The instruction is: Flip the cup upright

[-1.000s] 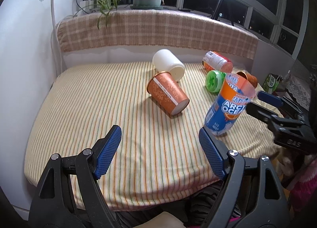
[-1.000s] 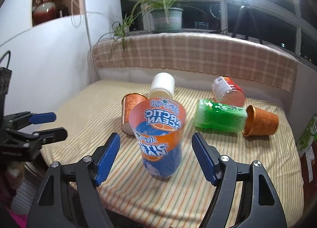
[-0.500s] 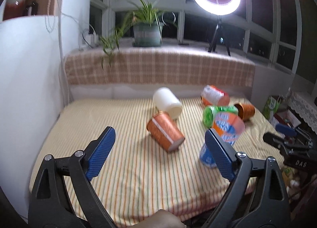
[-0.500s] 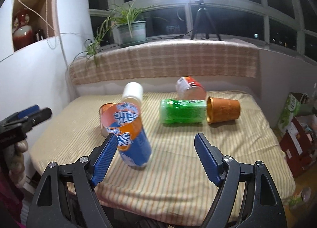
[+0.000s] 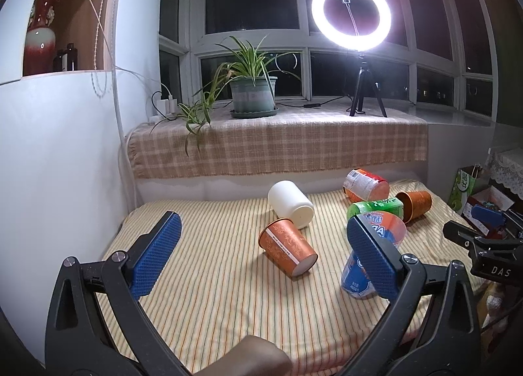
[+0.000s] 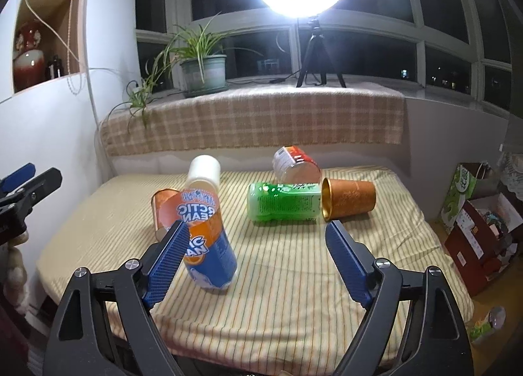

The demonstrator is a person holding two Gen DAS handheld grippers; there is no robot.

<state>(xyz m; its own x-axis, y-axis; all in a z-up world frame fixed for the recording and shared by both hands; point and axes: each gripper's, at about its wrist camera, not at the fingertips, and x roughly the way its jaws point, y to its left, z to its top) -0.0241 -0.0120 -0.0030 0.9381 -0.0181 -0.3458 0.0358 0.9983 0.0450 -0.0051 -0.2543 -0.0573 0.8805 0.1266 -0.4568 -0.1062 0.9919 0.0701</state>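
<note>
Hovering wide open over the near edge of the bed [image 6: 294,281], the right claw [image 6: 255,264] grips nothing; its left pad overlaps the blue-and-orange cup [image 6: 209,245] in view, but contact cannot be confirmed. That cup stands mouth up, long axis leaning left, on the striped cover, just left of the claw's centre line. Judgement: this 1 looks done. The left claw [image 5: 258,261] is also spread and empty, and aimed at the patterned orange cup [image 5: 287,251], which lies on its side ahead and slightly right, mouth toward the claw, base pointing away and left. Judgement: left is nearer for that flip. Farther back lie a white cup [image 5: 291,204], a green bottle [image 6: 284,201], another orange cup [image 6: 349,201] and a red-labelled container [image 6: 294,165].
</note>
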